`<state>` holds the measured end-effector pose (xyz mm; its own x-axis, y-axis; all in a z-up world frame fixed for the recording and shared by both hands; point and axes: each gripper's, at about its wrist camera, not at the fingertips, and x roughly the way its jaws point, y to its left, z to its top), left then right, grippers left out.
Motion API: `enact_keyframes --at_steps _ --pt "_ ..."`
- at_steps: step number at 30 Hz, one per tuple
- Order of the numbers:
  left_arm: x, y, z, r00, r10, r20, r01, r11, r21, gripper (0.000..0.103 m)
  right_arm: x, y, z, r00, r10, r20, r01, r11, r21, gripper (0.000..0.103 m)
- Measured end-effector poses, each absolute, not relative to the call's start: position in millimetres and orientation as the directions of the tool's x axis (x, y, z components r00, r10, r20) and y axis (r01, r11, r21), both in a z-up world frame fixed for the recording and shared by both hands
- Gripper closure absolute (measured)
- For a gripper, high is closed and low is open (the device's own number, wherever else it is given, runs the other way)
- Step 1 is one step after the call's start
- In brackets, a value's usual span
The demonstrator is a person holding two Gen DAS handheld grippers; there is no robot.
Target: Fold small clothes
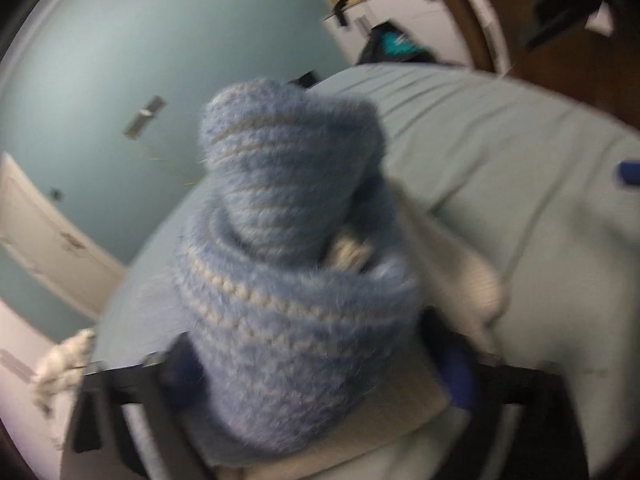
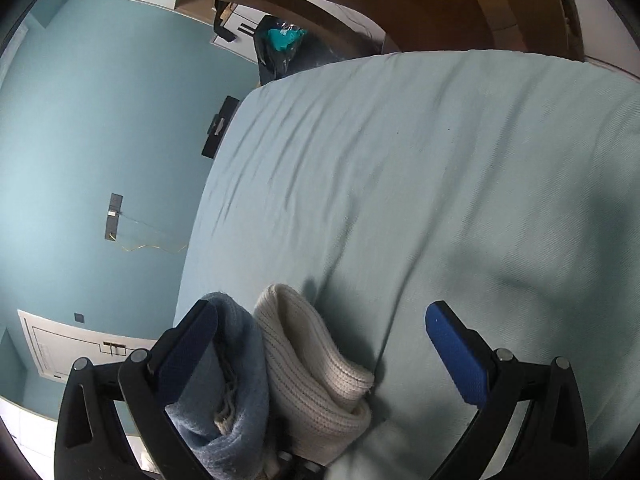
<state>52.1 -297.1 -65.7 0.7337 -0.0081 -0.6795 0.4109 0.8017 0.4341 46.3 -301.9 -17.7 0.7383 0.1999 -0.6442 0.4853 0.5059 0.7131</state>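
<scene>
A fuzzy blue knit piece with white stripes (image 1: 288, 280) sits rolled up on the bed, filling the blurred left wrist view. My left gripper (image 1: 316, 360) stands open around its lower part; whether the blue pads (image 1: 456, 376) touch it I cannot tell. A cream ribbed knit piece (image 2: 316, 360) lies folded beside the blue knit piece (image 2: 236, 380). Both lie between the wide-apart fingers of my open right gripper (image 2: 322, 310). The blue one rests against the left pad (image 2: 188, 344), and the right pad (image 2: 456, 356) is free. The cream knit piece (image 1: 472, 280) also shows to the right.
The bed's pale green sheet (image 2: 400, 160) stretches ahead, wrinkled, its left edge by a teal wall (image 2: 100, 120). A black bag with something turquoise (image 2: 280, 44) and wooden furniture (image 2: 440, 4) stand beyond the far end. A white cloth (image 1: 60, 364) hangs at the lower left.
</scene>
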Motion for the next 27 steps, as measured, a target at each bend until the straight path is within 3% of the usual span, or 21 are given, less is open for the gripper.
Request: enact_keyframes --at_steps 7,12,14,17,21,23,25,27 --pt "62.4 -247.4 -13.2 0.573 -0.329 -0.751 0.572 0.816 0.078 0.000 51.9 -295.9 5.4 0.813 0.216 -0.540 0.313 0.620 0.720 0.001" --pt "70.8 -197.7 36.0 0.295 -0.623 -0.725 0.661 0.681 -0.316 0.000 66.2 -281.8 -2.1 0.801 0.256 -0.541 0.268 0.655 0.706 0.001" --pt "73.5 -172.9 54.1 0.262 -0.661 -0.703 0.642 0.663 -0.385 0.000 66.0 -280.2 -3.5 0.793 0.260 -0.551 0.264 0.668 0.696 0.001" --pt "82.3 -127.6 74.5 0.356 -0.619 -0.700 0.580 0.734 -0.354 0.000 67.7 -271.0 -1.6 0.782 0.269 -0.562 0.241 0.701 0.671 0.001" --pt "111.0 -68.3 60.3 0.595 -0.398 -0.698 0.361 0.909 -0.211 0.000 79.6 -239.0 -16.0 0.695 0.415 -0.587 0.162 0.705 0.690 0.001" --pt "134.3 -51.1 26.7 0.561 -0.293 -0.774 0.212 0.955 -0.208 0.000 85.3 -220.9 -24.8 0.651 0.472 -0.595 0.143 0.693 0.707 0.001" --pt "147.0 -56.3 -8.4 0.442 -0.280 -0.852 0.182 0.958 -0.220 0.003 89.0 -199.0 -27.5 0.620 0.517 -0.590 0.112 0.687 0.718 0.001" --pt "142.6 -63.1 -21.3 0.443 -0.311 -0.841 0.175 0.950 -0.259 0.002 92.7 -179.8 -24.9 0.607 0.536 -0.587 0.085 0.691 0.718 0.001"
